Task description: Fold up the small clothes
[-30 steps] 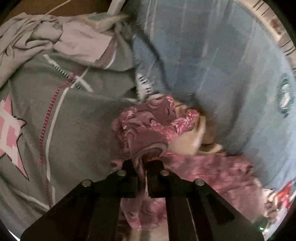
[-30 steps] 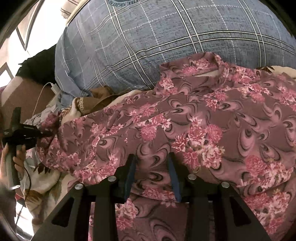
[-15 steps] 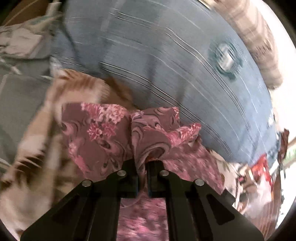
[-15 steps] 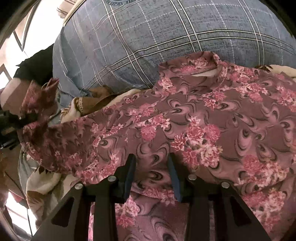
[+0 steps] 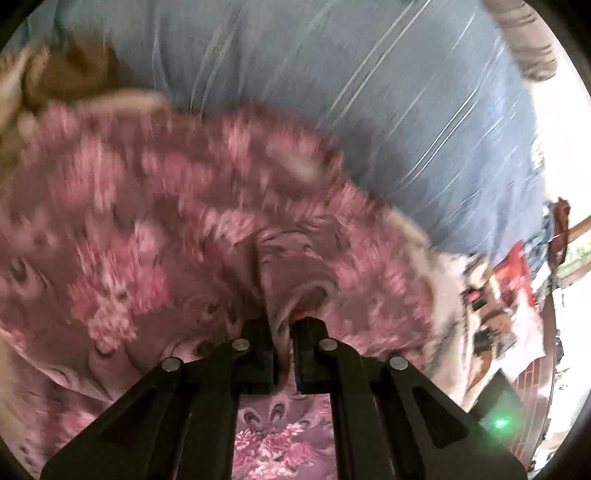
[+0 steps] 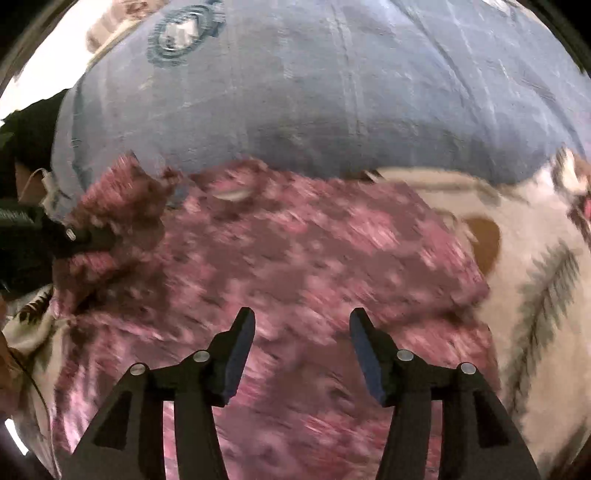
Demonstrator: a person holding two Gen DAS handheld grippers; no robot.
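Over the blue bedsheet, left gripper clamps a floral garment edge mid-fold, right gripper spread, empty; next, probably lay edge across and flatten.

- A blue-grey checked bedspread with thin pale lines filled the upper half of both wrist views, from 10 to 2 o'clock.
- A round dark emblem was printed on it at 11 o'clock in the right wrist view.
- A cream blanket with a leaf pattern lay at 3 o'clock.
- Bright daylight washed out the left wrist view's edge at 3 o'clock.
- A patch of red brick showed at 4 o'clock, blurred.
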